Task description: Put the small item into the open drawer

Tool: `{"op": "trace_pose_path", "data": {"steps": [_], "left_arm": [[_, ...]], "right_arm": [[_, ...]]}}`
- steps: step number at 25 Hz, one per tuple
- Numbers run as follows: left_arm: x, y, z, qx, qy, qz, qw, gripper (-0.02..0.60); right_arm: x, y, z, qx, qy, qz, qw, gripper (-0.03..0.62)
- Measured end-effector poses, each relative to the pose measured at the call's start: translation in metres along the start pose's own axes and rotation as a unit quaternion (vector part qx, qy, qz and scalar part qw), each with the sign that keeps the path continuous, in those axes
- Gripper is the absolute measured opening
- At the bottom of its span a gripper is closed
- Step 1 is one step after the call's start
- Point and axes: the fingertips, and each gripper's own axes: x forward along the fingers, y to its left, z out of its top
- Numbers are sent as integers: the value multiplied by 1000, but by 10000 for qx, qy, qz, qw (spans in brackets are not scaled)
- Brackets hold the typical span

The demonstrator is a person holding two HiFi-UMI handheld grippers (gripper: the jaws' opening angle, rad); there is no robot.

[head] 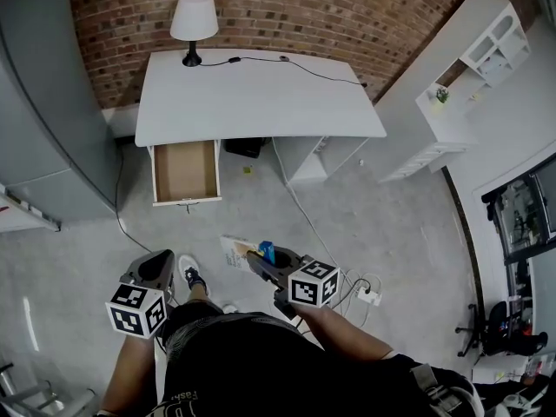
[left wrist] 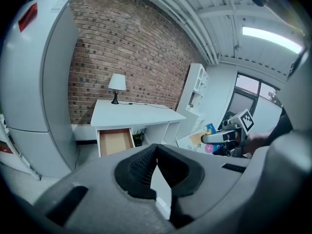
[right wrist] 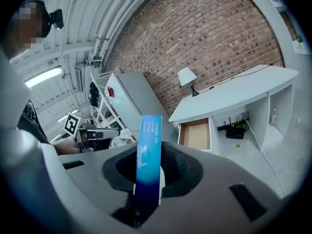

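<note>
Between the right hand-held gripper's (right wrist: 152,177) jaws stands one blue box (right wrist: 149,140).

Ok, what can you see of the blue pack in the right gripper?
The pack is a slim, flat, carton-like box. It is light blue at the top and shades to dark blue lower down, with small white print too fine to read. It stands upright, clamped between the right gripper's dark ribbed pads, with its top well above them. It is held in the air over the floor, not yet at the open drawer.
</note>
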Motion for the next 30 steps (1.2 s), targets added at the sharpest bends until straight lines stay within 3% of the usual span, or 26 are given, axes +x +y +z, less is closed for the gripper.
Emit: {"op": "trace_pose_path", "data": {"steps": [11, 19, 30], "left_arm": [[54, 75, 45, -174, -86, 0, 9998, 17], [95, 129, 86, -79, -85, -138, 9998, 17], [138, 206, 127, 4, 11, -295, 9996, 17]], "right_arm": [[82, -23, 55, -283, 330, 3, 9991, 80], [144, -43, 96, -313, 426, -83, 9986, 80], [219, -78, 136, -784, 738, -361, 9935, 80]]}}
